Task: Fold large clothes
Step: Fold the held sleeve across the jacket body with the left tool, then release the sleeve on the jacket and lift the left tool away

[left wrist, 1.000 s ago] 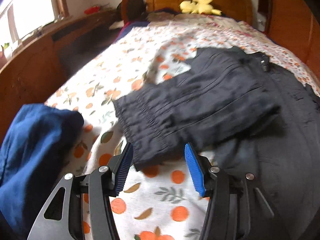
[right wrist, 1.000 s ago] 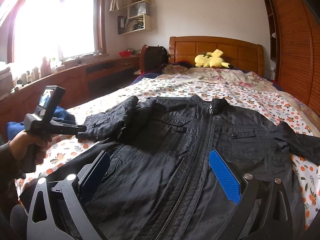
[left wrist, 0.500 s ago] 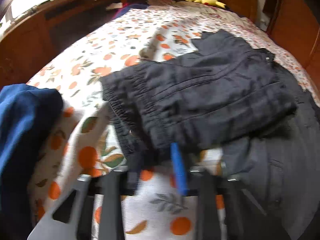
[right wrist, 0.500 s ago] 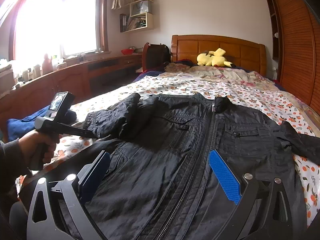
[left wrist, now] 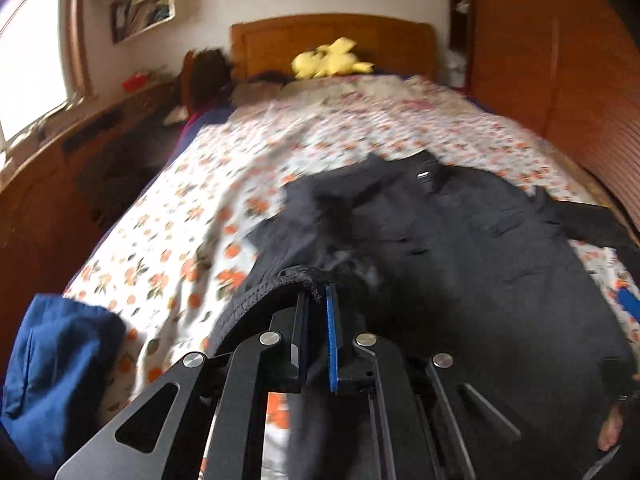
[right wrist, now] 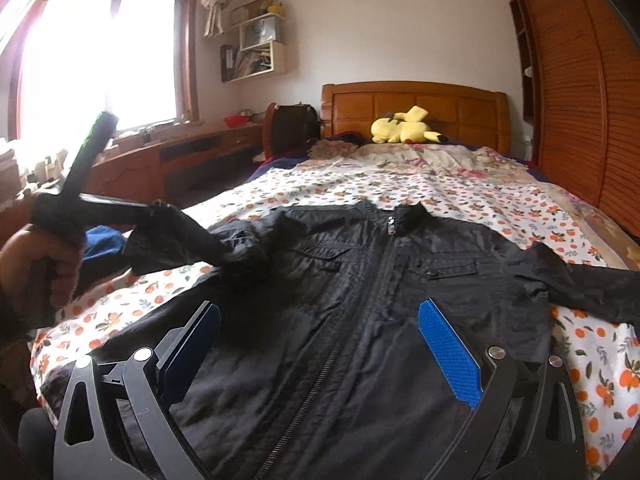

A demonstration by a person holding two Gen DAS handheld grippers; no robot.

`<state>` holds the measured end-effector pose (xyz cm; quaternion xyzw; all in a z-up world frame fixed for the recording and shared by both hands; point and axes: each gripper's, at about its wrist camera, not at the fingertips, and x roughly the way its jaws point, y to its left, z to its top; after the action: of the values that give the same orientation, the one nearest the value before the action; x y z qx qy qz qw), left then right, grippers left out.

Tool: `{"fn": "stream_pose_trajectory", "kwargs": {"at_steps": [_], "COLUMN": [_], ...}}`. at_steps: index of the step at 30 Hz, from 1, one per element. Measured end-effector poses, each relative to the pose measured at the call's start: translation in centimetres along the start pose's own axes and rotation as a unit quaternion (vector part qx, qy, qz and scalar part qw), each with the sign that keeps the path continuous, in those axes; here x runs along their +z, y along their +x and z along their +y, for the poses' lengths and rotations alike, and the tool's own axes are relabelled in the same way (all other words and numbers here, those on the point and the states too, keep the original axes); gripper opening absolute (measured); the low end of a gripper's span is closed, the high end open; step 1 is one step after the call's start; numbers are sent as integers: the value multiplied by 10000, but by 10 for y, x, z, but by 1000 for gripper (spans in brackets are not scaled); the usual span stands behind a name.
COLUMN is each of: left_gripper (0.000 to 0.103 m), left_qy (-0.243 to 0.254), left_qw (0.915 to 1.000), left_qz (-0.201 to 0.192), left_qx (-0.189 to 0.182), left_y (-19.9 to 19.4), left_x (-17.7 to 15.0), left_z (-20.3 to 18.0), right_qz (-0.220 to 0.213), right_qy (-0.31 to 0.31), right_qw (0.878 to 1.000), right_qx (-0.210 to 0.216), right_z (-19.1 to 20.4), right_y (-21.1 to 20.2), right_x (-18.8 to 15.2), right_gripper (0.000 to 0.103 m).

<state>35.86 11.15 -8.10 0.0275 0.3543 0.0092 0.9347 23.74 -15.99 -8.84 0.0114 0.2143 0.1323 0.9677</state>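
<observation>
The black jacket (right wrist: 400,280) lies zipped, front up, on the bed (right wrist: 460,184). The left claw (left wrist: 318,300) pinches its sleeve cuff (left wrist: 296,274), lifted off the bed. The right claw (right wrist: 320,344) hangs spread above the jacket's hem.

The jacket (right wrist: 360,280) was made of matt black woven cloth, finely creased. The bedsheet (right wrist: 460,196) was of soft printed cotton-like cloth. The headboard (right wrist: 416,104) was of glossy varnished wood. The right gripper (right wrist: 320,344) was fitted with textured blue pads.
</observation>
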Motion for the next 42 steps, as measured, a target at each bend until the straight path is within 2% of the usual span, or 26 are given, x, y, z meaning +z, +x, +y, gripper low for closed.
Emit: {"fn": "stream_pose_trajectory", "kwargs": {"at_steps": [5,8,15,17,18,19,21,23,25,26,30,32,42], "left_gripper": [7,7,8,20,32,38,42,51,67,70,97,101,100], "left_qy": [213,289,166,176,165,149,116,54,-32,-101,-277,-427,-688], "left_qw": [9990,9986,9984,9984,9984,9985,9986,9988,9988,9986,9971,9952,9920], "left_qz": [-129,-158,-131,-152,-186,-234,-283,-326,-402,-455,-696,-880,-1056], "left_qx": [-362,-415,-526,-516,-506,-471,-426,-355,-271,-231,-132,-41,4], "left_y": [-24,-33,-39,-43,-46,-49,-54,-59,-66,-71,-87,-97,-121], "left_x": [0,-12,-50,-59,-64,-69,-77,-84,-90,-95,-105,-113,-135], "left_z": [-52,-69,-75,-74,-72,-70,-62,-54,-42,-34,-10,5,47], "right_qz": [-34,-20,4,10,24,34,64,92,140,166,288,327,659], "right_qy": [105,142,180,162,151,144,101,56,-5,-41,-163,-279,-598], "right_qw": [9999,9998,9997,9997,9998,9998,9999,9999,9999,9998,9992,9986,9948], "right_qx": [-104,-166,-177,-170,-160,-147,-100,-43,65,105,234,302,503], "right_z": [-14,-21,-27,-26,-24,-23,-17,-10,-2,2,21,33,68], "right_y": [-10,-15,-22,-21,-19,-18,-14,-10,-4,-1,11,15,41], "right_x": [0,-2,0,1,2,2,3,4,4,3,0,-1,-16], "right_gripper": [96,96,96,96,96,96,96,96,96,96,96,96,96]}}
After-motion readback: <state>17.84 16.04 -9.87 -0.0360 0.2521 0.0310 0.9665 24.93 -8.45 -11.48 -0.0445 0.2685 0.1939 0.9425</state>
